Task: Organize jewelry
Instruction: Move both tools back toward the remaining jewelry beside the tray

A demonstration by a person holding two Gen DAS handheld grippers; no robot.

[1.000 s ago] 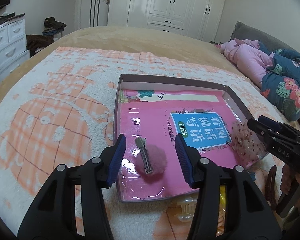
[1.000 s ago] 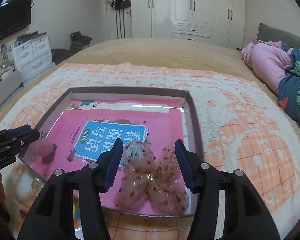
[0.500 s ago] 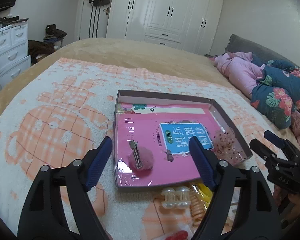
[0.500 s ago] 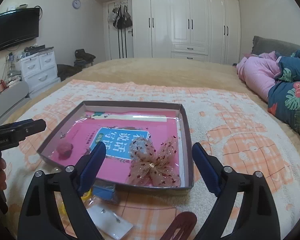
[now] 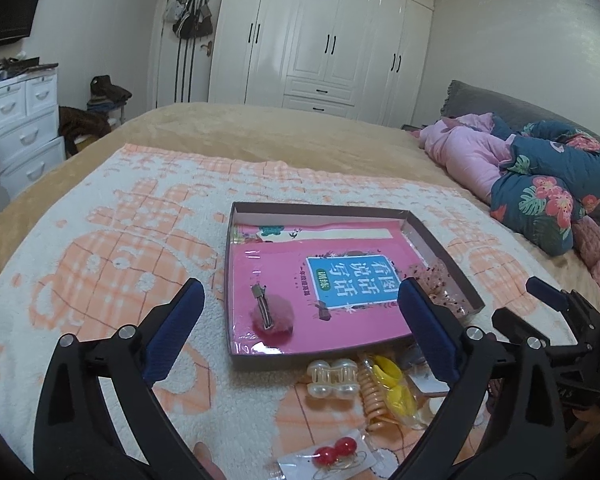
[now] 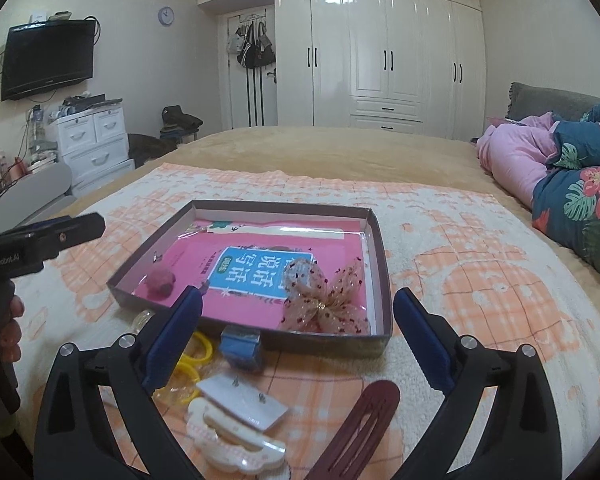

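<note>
Both grippers have backed out of the tray (image 5: 424, 236), jaws spread wide, holding nothing. Pompom clip (image 5: 270, 318) and sequin bow (image 6: 324, 300) now lie inside it. Two placed; your left gripper (image 5: 300, 332) and right gripper (image 6: 298, 330) hover over the loose pieces just outside the tray's near edge: pearl clip (image 5: 332, 378), maroon barrette (image 6: 364, 420).

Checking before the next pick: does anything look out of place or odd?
The pink pompom clip lies upside down in the tray, metal clasp up. Several accessories still lie outside it, including the pearl clip.

left gripper (image 5: 300, 322): fingers spread wide, empty | right gripper (image 6: 298, 330): fingers spread wide, empty
</note>
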